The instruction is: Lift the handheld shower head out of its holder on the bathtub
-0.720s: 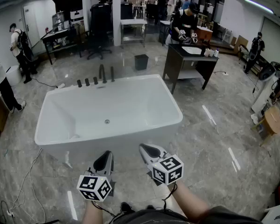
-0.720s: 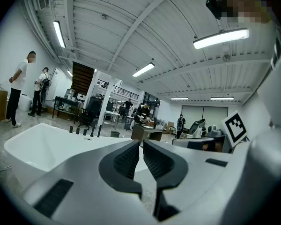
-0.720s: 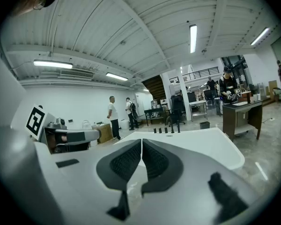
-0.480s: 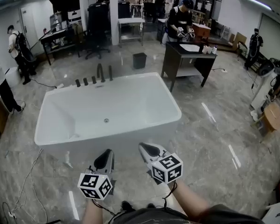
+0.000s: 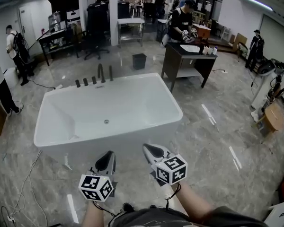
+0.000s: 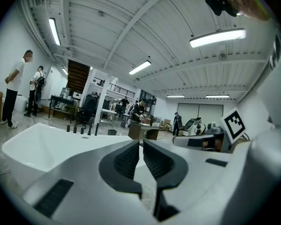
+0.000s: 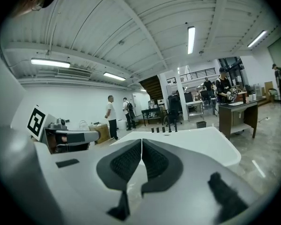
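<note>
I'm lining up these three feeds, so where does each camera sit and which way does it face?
Head view: on the person's head, looking steeply down at the white rectangular bathtub; the person's forearms, left gripper and right gripper show.
Left gripper view: on the left gripper, looking along its shut jaws toward the bathtub; the right gripper shows at right.
Right gripper view: the mirror case, with the left gripper at left.
Shared: all three show the bathtub.

No words, brand names or numbers are showing clearly enough to read anywhere in the room. The only sign-like marks are sitting low in the middle of the head view. The left gripper is carrying a cube with black and white square patterns. The right gripper is carrying another patterned cube. These are shapes, not letters.
</note>
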Tool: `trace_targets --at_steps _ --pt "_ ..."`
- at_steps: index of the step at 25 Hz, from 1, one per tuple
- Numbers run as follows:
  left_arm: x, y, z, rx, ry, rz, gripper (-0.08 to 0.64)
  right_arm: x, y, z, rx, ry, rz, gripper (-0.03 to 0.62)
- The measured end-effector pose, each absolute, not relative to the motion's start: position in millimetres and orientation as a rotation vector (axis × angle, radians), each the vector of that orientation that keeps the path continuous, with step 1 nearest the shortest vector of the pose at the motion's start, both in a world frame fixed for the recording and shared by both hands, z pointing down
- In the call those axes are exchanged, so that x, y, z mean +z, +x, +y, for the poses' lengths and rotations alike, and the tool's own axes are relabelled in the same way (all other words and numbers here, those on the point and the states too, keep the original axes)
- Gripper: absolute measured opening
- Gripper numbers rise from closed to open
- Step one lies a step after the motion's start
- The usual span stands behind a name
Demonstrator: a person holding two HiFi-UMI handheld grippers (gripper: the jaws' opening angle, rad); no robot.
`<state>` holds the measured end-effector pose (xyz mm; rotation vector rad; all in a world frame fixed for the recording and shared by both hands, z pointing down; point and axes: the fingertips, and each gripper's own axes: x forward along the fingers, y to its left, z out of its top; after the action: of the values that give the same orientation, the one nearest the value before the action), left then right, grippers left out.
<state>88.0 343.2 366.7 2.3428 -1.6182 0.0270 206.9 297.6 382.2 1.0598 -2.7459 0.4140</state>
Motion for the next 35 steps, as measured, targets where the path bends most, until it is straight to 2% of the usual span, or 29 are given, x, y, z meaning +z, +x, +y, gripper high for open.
trace_targets --at_steps 11,21,35 --pt "371 9 351 -0.024 2.312 -1.742 0.037 386 165 295 0.402 1.151 -2.75 0.029" --pt "390 -26 336 0.013 2.323 -1.742 0.037 411 190 261 0.455 1.348 -2.631 0.031" --pt "403 -45 195 0.068 2.211 -1.839 0.037 431 154 109 0.413 1.196 -2.681 0.031"
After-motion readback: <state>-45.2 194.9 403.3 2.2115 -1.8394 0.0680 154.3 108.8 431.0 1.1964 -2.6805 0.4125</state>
